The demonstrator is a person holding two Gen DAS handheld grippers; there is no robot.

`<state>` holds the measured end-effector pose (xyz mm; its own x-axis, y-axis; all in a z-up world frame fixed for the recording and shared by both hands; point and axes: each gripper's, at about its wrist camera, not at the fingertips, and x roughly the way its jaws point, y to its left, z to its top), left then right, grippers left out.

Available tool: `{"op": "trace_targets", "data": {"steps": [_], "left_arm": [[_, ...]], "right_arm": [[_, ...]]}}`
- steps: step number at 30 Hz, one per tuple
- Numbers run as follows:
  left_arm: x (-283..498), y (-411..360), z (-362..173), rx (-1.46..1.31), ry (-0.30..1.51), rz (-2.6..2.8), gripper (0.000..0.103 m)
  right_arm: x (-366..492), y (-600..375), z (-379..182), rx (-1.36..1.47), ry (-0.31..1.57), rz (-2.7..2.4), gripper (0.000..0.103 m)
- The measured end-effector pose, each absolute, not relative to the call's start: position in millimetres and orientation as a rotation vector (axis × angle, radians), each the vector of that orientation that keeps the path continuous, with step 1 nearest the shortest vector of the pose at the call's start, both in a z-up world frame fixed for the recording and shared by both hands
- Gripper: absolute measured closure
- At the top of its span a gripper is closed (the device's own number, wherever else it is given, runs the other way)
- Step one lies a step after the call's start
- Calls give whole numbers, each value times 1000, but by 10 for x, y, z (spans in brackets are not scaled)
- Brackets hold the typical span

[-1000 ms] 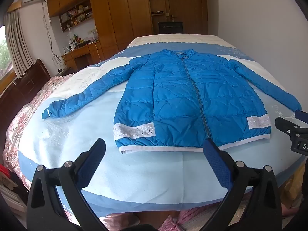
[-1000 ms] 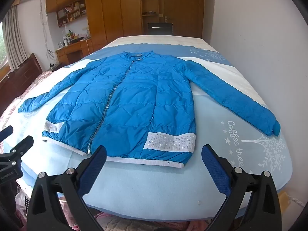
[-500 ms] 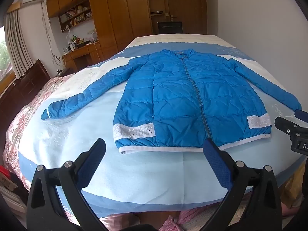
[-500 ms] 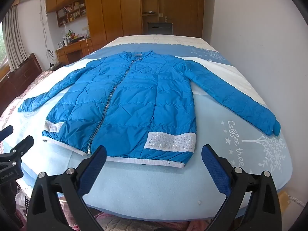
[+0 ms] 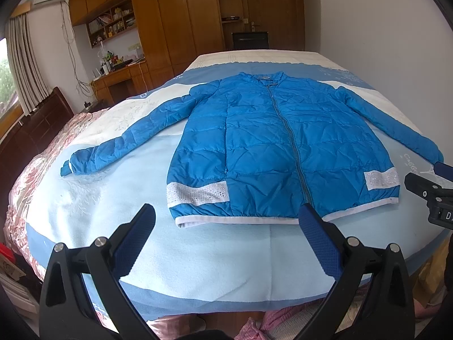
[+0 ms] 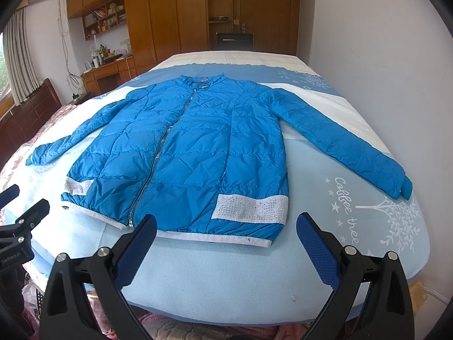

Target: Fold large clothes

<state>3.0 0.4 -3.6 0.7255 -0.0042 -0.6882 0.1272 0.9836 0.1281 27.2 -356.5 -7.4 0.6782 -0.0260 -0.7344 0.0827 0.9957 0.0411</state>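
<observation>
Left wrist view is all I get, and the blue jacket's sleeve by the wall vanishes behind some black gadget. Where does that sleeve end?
Observer: In the right wrist view, the cuff of the jacket lies flat on the bed, spread away from the jacket's body.
Operator: What's the white writing near it?
Observer: A print that seems to read "Coffee tree", beside a white tree drawing.
Operator: And the gadget?
Observer: That is the right gripper; its jaws stand wide open, holding nothing.
</observation>
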Motion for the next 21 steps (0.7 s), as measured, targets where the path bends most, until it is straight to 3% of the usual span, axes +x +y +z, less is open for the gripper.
{"op": "trace_targets", "data": {"steps": [21], "left_arm": [[25, 24, -24, 165, 756, -72, 3]], "right_arm": [[298, -3554, -90, 72, 823, -62, 4]]}}
